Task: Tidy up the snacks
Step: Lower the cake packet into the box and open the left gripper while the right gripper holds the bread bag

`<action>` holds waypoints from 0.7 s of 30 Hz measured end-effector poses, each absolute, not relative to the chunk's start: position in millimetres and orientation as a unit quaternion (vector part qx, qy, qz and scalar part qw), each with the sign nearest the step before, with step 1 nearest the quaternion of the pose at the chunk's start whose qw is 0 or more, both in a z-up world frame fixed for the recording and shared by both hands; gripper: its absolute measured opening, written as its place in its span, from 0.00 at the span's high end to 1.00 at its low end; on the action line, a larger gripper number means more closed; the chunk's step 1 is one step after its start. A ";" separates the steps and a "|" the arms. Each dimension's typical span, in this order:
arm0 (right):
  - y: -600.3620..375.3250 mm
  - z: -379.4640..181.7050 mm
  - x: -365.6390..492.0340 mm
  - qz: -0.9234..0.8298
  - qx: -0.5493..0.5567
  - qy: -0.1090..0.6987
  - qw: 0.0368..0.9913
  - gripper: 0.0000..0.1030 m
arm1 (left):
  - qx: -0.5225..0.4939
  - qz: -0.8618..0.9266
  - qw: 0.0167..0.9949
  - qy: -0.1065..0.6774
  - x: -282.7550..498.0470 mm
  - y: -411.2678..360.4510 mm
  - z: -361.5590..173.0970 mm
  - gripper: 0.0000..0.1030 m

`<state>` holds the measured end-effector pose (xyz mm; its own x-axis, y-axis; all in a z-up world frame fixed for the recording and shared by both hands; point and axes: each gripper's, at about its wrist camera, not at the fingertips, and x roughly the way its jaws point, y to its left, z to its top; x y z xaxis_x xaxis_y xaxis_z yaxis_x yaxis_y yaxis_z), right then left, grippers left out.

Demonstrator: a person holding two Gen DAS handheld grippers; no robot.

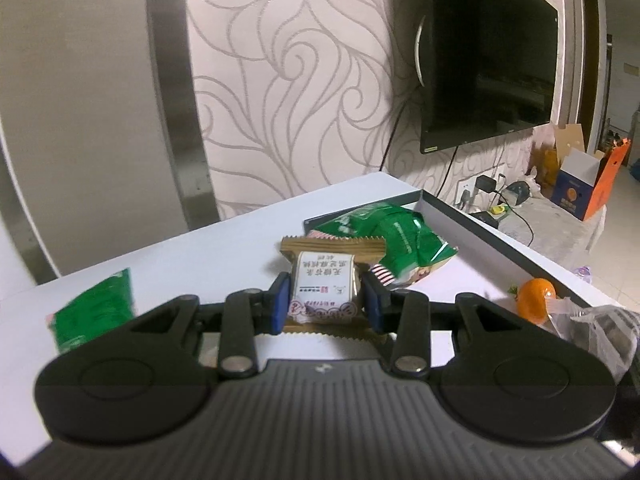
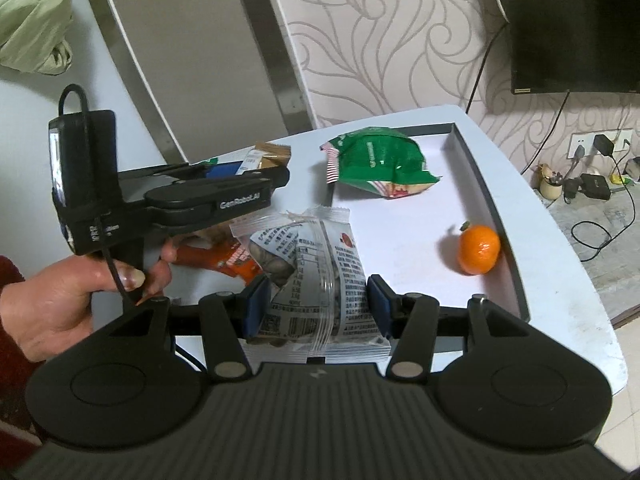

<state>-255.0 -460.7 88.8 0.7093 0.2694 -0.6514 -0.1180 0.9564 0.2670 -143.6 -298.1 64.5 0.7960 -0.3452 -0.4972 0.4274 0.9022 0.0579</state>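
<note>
A small brown-edged wrapped cake with a white printed label [image 1: 323, 288] is held off the table, label up. At its 1 o'clock a crumpled green foil snack bag [image 2: 376, 162] lies in the shallow white tray [image 2: 492, 200]. A clear plastic packet of nuts with printed text [image 2: 320, 280] stands upright, an orange-red packet [image 2: 228, 260] at its 10 o'clock. A small orange mandarin [image 2: 479, 249] rests against the tray's 3 o'clock wall. Another flat green packet [image 1: 96, 310] lies at the cake's 9 o'clock.

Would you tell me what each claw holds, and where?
Left claw: brown-edged cake packet, by its sides. Right claw: clear nut packets, near their lower ends.
</note>
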 end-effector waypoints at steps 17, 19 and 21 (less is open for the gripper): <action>-501.7 79.2 -240.1 0.075 0.110 0.376 0.917 0.43 | 0.100 -0.243 0.928 0.263 -122.5 -361.4 40.0 0.60; -506.8 76.3 -238.0 0.070 0.111 0.379 0.916 0.43 | 0.104 -0.244 0.928 0.263 -118.1 -367.3 37.4 0.60; -510.5 73.9 -235.6 0.066 0.111 0.382 0.915 0.43 | 0.109 -0.244 0.927 0.262 -113.3 -373.1 35.8 0.60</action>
<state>-235.6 -510.5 73.9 0.6998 0.2053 -0.6842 -0.0365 0.9668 0.2528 -113.3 -373.1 35.8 0.7429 -0.3956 -0.5399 0.5105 0.8567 0.0747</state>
